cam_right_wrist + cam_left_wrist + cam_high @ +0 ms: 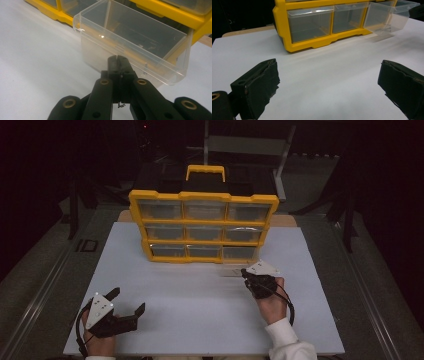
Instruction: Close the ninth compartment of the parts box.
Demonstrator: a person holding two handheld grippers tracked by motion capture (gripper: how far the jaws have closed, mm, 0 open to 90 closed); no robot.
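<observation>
A yellow organizer [202,227] with clear drawers stands upright on the white table [190,320]. Its bottom right drawer [234,269] [387,17] [135,42] is pulled partway out, and a few small metal bits lie inside. My right gripper [245,271] [117,58] is shut, its tips right at the drawer's front wall. Whether they pinch any part of it I cannot tell. My left gripper [127,301] [329,66] stands open over bare table at the near left, with nothing between its fingers.
The organizer's black and yellow carry handle [205,171] rises at its back. A metal frame [247,145] stands in the dark beyond the table. The wooden table edge [247,30] shows to the left of the organizer.
</observation>
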